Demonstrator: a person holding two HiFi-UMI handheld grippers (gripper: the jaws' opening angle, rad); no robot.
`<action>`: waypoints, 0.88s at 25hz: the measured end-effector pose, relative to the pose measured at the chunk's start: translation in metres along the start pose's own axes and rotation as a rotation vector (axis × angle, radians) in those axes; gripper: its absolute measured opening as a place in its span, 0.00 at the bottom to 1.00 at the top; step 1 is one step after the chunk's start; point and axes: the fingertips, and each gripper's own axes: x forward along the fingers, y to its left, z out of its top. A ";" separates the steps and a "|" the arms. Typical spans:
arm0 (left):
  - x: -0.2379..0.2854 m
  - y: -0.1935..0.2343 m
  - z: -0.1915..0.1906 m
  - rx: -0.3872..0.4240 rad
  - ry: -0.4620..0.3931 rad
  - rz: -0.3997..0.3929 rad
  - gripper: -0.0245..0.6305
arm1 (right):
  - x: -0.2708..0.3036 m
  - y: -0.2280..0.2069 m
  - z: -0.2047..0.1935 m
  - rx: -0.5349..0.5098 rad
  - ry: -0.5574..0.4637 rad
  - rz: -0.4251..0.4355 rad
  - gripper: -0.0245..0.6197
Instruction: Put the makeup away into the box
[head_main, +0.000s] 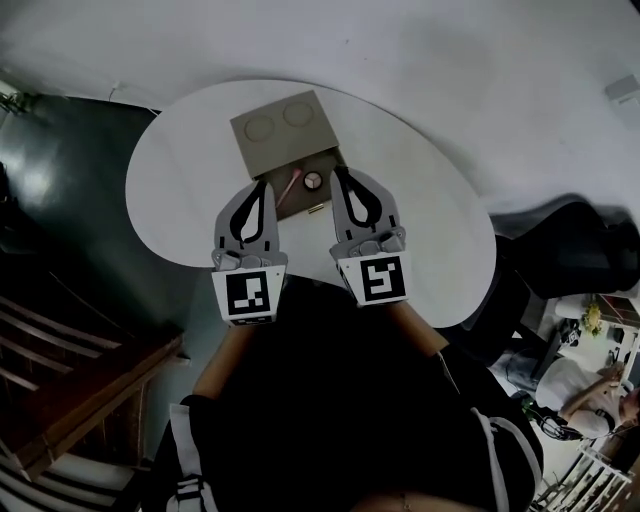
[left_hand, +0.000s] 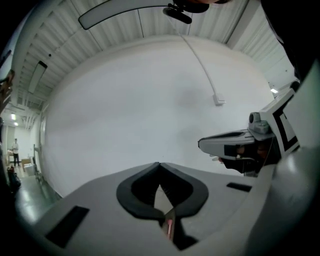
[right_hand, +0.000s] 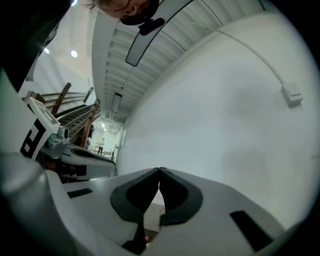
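Makeup is what I'm tracking, and from the head view it seems to be in the box (head_main: 285, 130) already. A slim pink stick (head_main: 291, 186) and a small round compact (head_main: 313, 180) lie in the darker open section, just in front of the beige panel with two round recesses. I read that panel as the lid laid back so the inside stays reachable. The box sits toward the far side of the white table (head_main: 420, 220).

Both tools are parked at the near edge of the box, one on each side of the two items. The left gripper (head_main: 262, 184) has its jaws pressed tip to tip with nothing between them. Its own camera agrees: the pads meet at the point (left_hand: 159, 164), the loop behind them is bare, and only a pink sliver (left_hand: 169, 227) shows beneath, likely the stick. The right gripper (head_main: 337, 172) is likewise closed on nothing, its tips touching (right_hand: 159, 170) and pale surface visible through the gap behind.

My judgement is that I'm holding them low, closed and flanking the opening because placing is finished and the next job is the lid. Closed tips make good pushers for nudging a panel over. The risk is clipping the stick, which lies at a slant and may foul the lid.
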 end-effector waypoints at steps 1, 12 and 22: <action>-0.003 0.000 0.005 0.004 -0.018 0.000 0.05 | -0.002 0.001 0.004 -0.004 -0.007 0.001 0.07; -0.023 0.005 0.010 -0.009 -0.048 0.013 0.05 | -0.009 0.015 0.007 0.011 0.008 0.019 0.07; -0.022 0.001 0.010 -0.006 -0.067 -0.011 0.05 | -0.016 0.013 0.004 0.001 0.026 -0.016 0.07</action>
